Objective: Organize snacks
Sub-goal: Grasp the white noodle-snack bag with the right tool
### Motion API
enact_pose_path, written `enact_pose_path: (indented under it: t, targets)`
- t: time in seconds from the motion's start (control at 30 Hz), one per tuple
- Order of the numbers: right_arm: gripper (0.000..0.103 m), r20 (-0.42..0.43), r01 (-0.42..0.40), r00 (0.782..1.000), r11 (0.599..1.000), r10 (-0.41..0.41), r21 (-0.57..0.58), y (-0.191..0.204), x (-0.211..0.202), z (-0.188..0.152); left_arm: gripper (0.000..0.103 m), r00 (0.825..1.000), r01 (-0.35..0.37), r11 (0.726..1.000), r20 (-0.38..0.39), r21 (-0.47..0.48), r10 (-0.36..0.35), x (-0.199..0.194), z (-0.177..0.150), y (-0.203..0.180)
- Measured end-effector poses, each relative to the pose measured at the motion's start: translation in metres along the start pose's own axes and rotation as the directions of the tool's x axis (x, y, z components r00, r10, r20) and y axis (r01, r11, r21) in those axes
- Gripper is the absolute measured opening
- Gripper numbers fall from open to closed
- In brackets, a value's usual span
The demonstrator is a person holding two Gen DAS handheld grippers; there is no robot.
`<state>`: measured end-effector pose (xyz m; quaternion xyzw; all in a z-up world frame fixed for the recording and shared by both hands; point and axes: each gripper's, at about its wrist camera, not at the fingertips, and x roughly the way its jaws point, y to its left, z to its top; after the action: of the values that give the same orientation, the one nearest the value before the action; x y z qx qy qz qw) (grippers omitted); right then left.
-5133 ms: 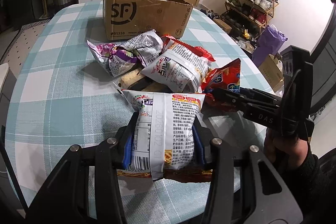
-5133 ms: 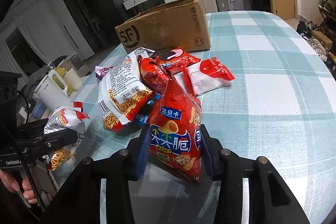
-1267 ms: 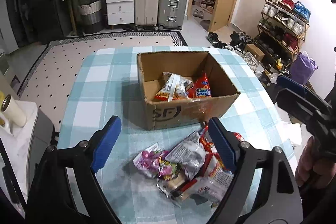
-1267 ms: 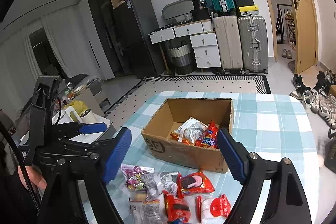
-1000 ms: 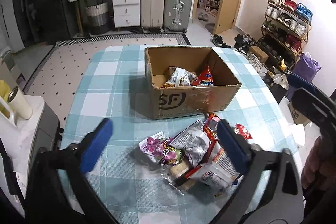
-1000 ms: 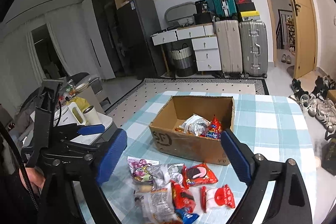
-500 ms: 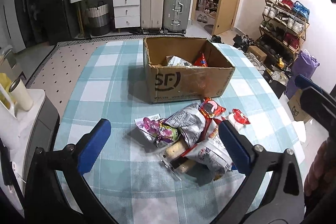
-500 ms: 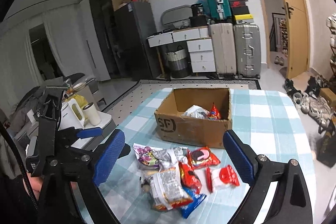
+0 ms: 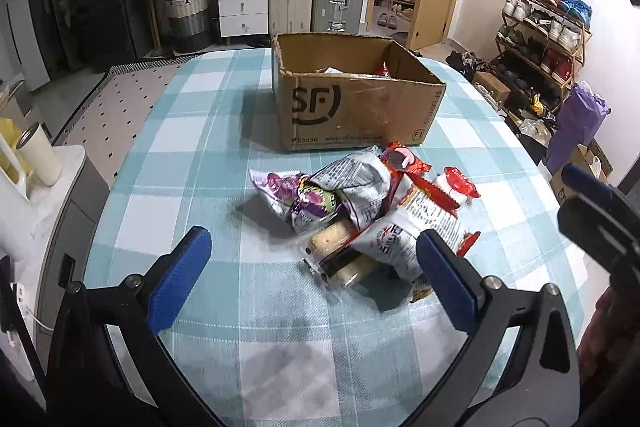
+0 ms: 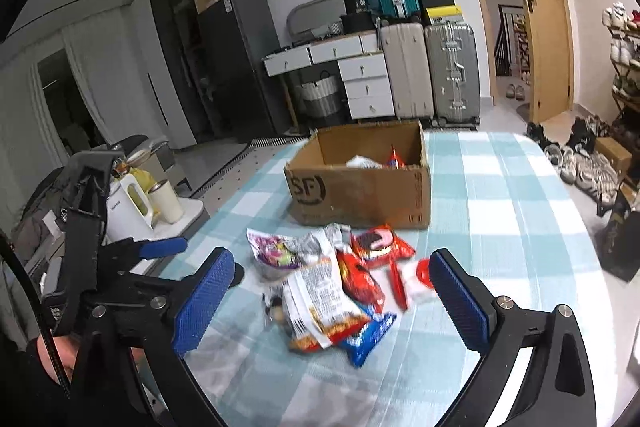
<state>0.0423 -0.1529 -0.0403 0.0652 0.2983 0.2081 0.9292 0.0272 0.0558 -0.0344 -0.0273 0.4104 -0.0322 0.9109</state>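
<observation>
A: Snack packets [image 9: 360, 211] lie heaped ahead of the left tool [image 9: 312, 279], spread wide and empty; the white noodle bag's [image 9: 408, 231] long axis runs away rightward.

B: Right wrist view: right tool [image 10: 332, 303], jaws just opening, nothing between, hangs nearer the pile [image 10: 332, 287]. Checked worktop [image 10: 500, 227], cardboard box [image 10: 360, 195] beyond, suitcases [image 10: 428, 71] behind.

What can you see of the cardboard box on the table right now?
The cardboard box is brown corrugated card, printed with a black SF logo and small lettering. It stands upright and open-topped on the checked tablecloth, behind the loose snack pile, apart from it or nearly so. Its top edge looks torn and worn. Over the rim, a pale packet and a red packet show inside. Neither gripper touches it.
</observation>
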Motion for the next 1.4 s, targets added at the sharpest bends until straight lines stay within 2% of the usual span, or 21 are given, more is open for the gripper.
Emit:
enact_pose_path:
  t: [0.33,0.63,1.27,1.4]
  targets:
    - [0.1,-0.073,0.008,0.997,0.998,-0.003,0.056,-0.016,0.023,-0.031,0.102,0.998,0.019,1.0,-0.055,-0.01,-0.019,0.016,-0.027,0.004]
    - [0.1,-0.119,-0.005,0.993,0.997,0.013,0.071,-0.021,0.048,-0.045,0.102,0.997,0.017,1.0,-0.077,-0.01,-0.018,0.029,-0.047,0.009]
    - [0.1,-0.214,-0.085,0.973,0.996,0.088,0.021,-0.01,0.126,-0.044,0.102,0.99,0.015,0.999,-0.142,-0.039,-0.02,0.058,-0.057,0.023]
    - [0.099,-0.226,-0.081,0.971,0.997,0.081,0.01,-0.01,0.133,-0.045,0.102,0.987,0.012,0.999,-0.159,-0.048,-0.02,0.065,-0.056,0.026]
